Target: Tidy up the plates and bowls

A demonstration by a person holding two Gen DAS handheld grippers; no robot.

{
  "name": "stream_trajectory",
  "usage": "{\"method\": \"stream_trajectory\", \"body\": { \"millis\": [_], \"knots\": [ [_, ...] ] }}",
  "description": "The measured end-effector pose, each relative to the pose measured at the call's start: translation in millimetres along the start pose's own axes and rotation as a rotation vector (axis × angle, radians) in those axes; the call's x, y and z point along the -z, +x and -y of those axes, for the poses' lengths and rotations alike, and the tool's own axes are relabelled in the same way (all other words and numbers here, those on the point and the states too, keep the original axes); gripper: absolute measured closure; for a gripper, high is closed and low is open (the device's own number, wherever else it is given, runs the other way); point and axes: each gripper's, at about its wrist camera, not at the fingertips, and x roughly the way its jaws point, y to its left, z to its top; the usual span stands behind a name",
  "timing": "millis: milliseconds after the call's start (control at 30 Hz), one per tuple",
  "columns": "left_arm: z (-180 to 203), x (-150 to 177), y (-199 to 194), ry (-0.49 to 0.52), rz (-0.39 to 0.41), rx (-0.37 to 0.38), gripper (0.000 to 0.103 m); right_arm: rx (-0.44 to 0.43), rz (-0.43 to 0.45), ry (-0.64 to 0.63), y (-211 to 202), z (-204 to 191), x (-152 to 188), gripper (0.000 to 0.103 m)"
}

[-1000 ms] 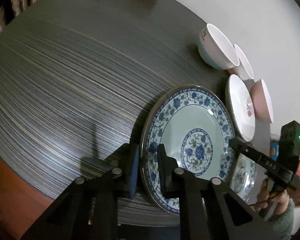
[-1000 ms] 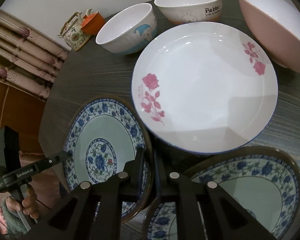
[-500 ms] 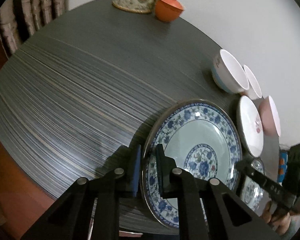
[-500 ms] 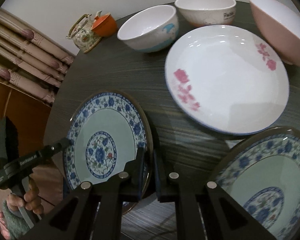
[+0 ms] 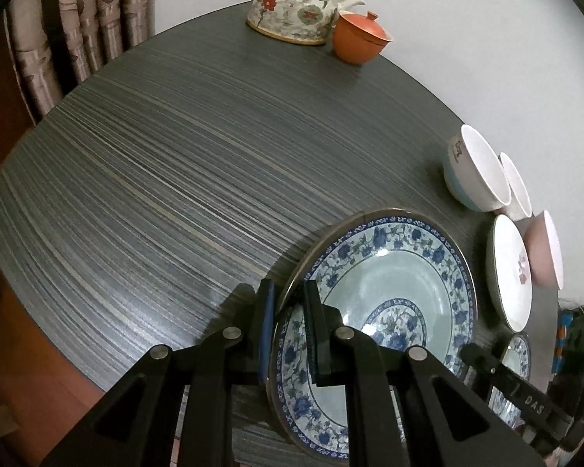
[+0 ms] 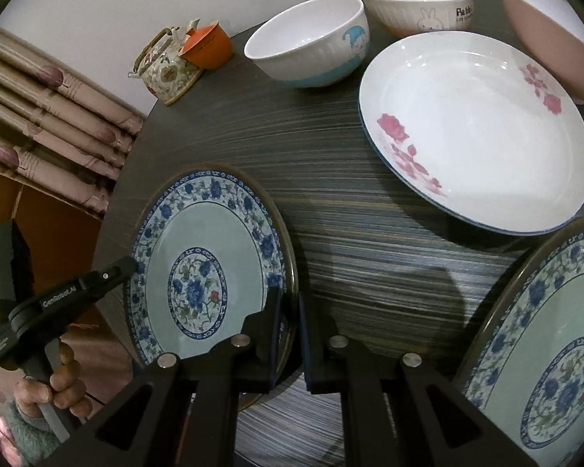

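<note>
Gripping now: both tongs clamp one blue-patterned plate (image 5: 389, 292) by opposite rims.
Left tongs (image 5: 288, 327): clenched on the plate's near rim, one finger above the rim and one outside it.
Right tongs (image 6: 288, 330): clenched on the far rim of the same plate, seen from the other side.
Plate: tilted, its rim raised off the table (image 5: 155, 179) at the left tongs; near the table's front edge.
Second blue plate (image 6: 545, 350): lies to the right of the held one, apart from it, partly cut off by the edge of the right view.
Rose plate (image 6: 475, 128): white with pink flowers, behind the two blue plates, just beside the second one.
Bowls: a white bowl with blue base (image 6: 311, 54), a rabbit bowl (image 6: 416, 4) and a pink bowl (image 6: 545, 27) stand in a row behind the rose plate.
Teapot (image 5: 296, 11): flowered, at the table's far edge, touching or just beside an orange cup (image 5: 360, 41).
Hand (image 6: 58, 385): grips the left tongs' handle, in a fuzzy sleeve.
Curtain (image 5: 78, 31): beyond the table's left end.
</note>
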Motion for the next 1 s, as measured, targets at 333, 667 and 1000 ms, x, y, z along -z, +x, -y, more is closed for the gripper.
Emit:
{"method": "stream_trajectory", "body": {
  "millis": [333,667,1000],
  "knots": [
    [-6.8,-3.3,9.2,0.002,-0.008,-0.029,0.09,-0.009,-0.004,0.021,0.2,-4.7,3.9,0.094],
    [-7.3,-4.0,4.1,-0.009,0.009,-0.041,0.076,0.015,0.004,0.017,-4.8,-4.3,-0.1,0.09],
    [9.4,-1.2,-24.6,0.054,0.171,-0.099,0.073,0.007,0.044,-0.012,-37.8,6.2,11.2,0.09]
  ]
}}
